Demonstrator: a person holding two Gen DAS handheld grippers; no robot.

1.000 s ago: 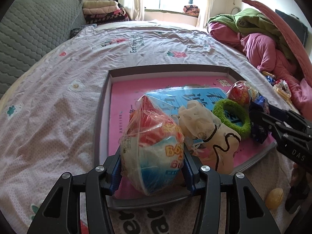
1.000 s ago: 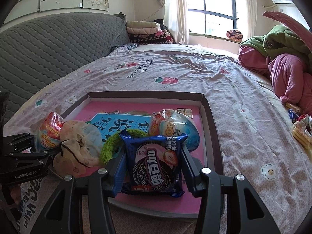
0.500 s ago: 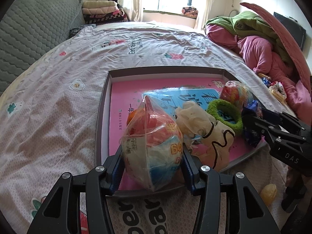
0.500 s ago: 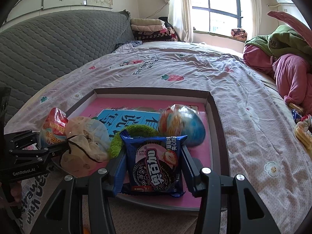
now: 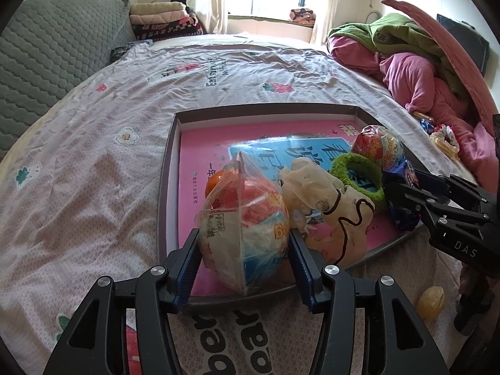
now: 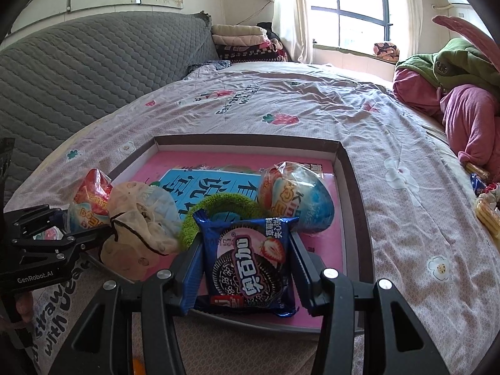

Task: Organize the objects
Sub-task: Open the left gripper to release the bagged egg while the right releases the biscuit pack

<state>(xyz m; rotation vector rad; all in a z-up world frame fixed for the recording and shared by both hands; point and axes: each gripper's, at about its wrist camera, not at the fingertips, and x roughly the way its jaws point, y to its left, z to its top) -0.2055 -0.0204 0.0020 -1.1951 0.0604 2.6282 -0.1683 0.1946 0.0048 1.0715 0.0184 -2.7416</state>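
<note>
Between the jaws of the left gripper point(image 5: 244, 243), a toy egg point(image 5: 243, 218) in crinkled clear wrap, red above, white and blue below. Sits low at the near rim of the tray point(image 5: 168, 187), close to its near left corner. Those jaws just now easing wider, with the egg between them; blue pads right at the wrap on both sides, though hard to tell whether pressing or only brushing it.

In the right gripper point(image 6: 245, 243), clamped flat between the pads at a middling width, a blue cookie packet point(image 6: 250, 259) with a strawberry printed on it. Hangs over the tray's near edge, toward the near right corner.

On the tray's pink floor, a second wrapped egg point(image 6: 297, 200) just behind the packet, on the right side. Next to it, a fuzzy green ring point(image 6: 218, 206), and left of that a crumpled cream pouch point(image 5: 337, 206) with a dark cord. Behind the first egg, something small and orange point(image 5: 214, 181), mostly hidden.

Tray itself near the foot edge of the bed point(image 5: 93, 172), on a pale flowered sheet. On the sheet outside the tray's near right corner, a small yellow egg-like thing point(image 5: 431, 304).
</note>
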